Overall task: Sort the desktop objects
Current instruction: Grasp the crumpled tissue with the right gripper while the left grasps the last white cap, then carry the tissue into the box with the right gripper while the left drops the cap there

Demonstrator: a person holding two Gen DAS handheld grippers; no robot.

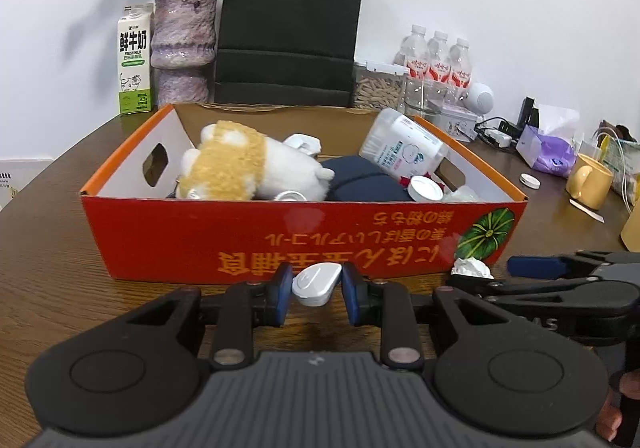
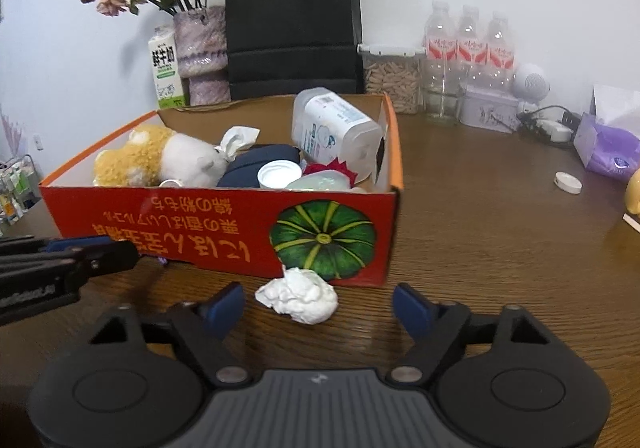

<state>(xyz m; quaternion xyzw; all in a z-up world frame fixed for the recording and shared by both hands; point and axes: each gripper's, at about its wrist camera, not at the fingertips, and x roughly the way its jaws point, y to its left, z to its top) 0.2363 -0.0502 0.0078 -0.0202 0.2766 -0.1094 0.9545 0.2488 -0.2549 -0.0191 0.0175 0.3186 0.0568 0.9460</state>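
A: Where is the crumpled white paper wad (image 2: 298,300) just now?

B: On the brown wood-grain table (image 2: 480,248), touching or nearly touching the near wall of the red cardboard box with the green pumpkin print (image 2: 224,224), right under the pumpkin, toward that wall's right end.

A: And which tongs are closer?

B: The right gripper (image 2: 318,306). The wad lies straight ahead of it, in the gap between the blue pads (image 2: 224,308), a little toward the left pad. The jaws stand well apart and grip nothing; neither pad touches the paper. The wad is a rough lump, slightly longer side to side, so it lies across the gap.

A: The left gripper (image 1: 317,290)?

B: Busy. It is clamped on a small white rounded plastic gadget (image 1: 316,284), held just short of the box's near wall, toward the middle. From there the wad sits off to its right.

A: So the next move?

B: I'd judge the right one need only close, then lift over the wall.
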